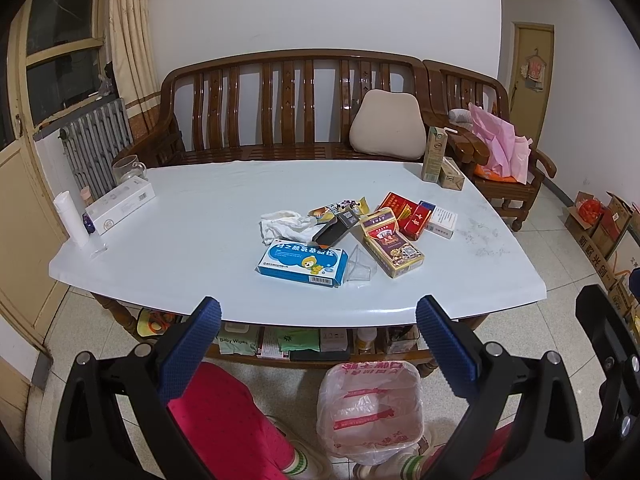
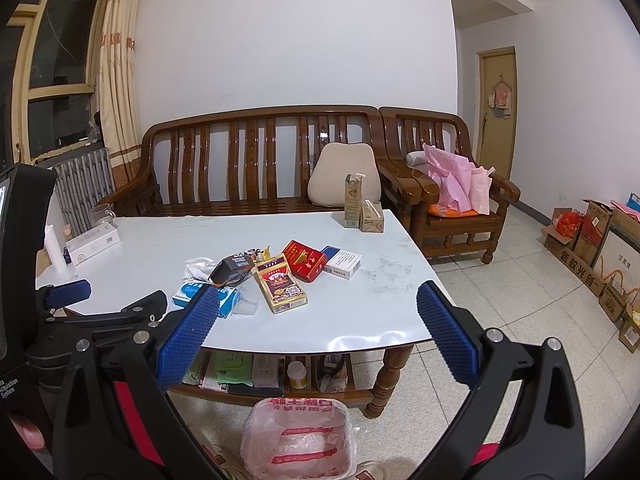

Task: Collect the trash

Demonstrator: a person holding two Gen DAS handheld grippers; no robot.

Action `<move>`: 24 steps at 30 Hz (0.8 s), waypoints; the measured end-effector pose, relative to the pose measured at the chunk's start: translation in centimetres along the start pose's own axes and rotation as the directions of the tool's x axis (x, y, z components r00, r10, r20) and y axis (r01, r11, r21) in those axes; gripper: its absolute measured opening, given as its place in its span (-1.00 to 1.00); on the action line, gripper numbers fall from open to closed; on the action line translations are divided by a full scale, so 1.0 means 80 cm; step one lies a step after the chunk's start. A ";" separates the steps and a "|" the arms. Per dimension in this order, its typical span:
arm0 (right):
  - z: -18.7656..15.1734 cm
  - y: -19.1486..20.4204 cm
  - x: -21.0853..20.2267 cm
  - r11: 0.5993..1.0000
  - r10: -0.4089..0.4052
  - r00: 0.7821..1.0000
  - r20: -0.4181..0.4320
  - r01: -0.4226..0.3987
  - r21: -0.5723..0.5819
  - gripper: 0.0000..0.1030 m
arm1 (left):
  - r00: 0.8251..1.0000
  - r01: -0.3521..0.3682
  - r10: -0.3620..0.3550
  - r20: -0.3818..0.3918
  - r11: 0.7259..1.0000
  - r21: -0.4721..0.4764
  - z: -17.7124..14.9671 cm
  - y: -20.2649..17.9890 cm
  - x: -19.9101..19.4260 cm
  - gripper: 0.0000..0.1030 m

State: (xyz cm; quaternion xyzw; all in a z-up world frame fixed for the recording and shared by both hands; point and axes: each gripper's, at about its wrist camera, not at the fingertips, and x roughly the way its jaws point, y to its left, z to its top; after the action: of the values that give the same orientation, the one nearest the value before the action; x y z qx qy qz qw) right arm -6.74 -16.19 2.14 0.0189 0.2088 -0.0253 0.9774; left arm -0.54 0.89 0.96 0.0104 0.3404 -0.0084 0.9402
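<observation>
Left wrist view: the left gripper [image 1: 318,320] hangs at lower centre, jaws spread wide and holding nothing; on the white counter [image 1: 192,216], mid-frame, the trash lies in a heap, a crumpled tissue [image 1: 286,226] leftmost, then a blue box [image 1: 302,266], a clear cup [image 1: 360,268], card packs [image 1: 394,248]; the lined bin [image 1: 370,408] stands on the floor below; the right gripper [image 2: 318,320] likewise gapes empty.

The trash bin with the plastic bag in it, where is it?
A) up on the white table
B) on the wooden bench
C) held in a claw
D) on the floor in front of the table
D: the bag-lined trash bin stands on the tiled floor on the near side of the white table, below both open claws.
</observation>
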 end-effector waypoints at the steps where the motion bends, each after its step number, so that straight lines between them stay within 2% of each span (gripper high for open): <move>1: 0.000 0.002 -0.001 1.000 0.001 1.000 0.000 -0.001 0.000 0.88 | 1.000 -0.002 0.002 0.000 1.000 0.000 0.000 0.000 0.000 0.86; 16: -0.001 0.002 0.005 1.000 0.018 1.000 -0.013 -0.018 0.000 0.88 | 1.000 -0.006 0.006 -0.005 1.000 -0.002 -0.004 0.004 0.001 0.86; 20: -0.001 -0.002 0.018 0.999 0.037 0.999 -0.028 -0.037 -0.013 0.88 | 0.999 -0.010 0.010 -0.032 1.000 -0.007 -0.005 0.014 0.013 0.86; 24: 0.004 -0.010 0.032 0.995 0.095 0.995 -0.020 -0.095 -0.041 0.88 | 0.994 0.033 -0.033 -0.102 0.999 -0.005 0.007 0.035 0.032 0.86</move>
State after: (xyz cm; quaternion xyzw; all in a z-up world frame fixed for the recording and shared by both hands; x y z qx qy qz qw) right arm -4.29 -17.14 1.36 0.0084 0.2170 0.0258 0.9758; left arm 1.86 3.62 -0.19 0.0036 0.3882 -0.0229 0.9213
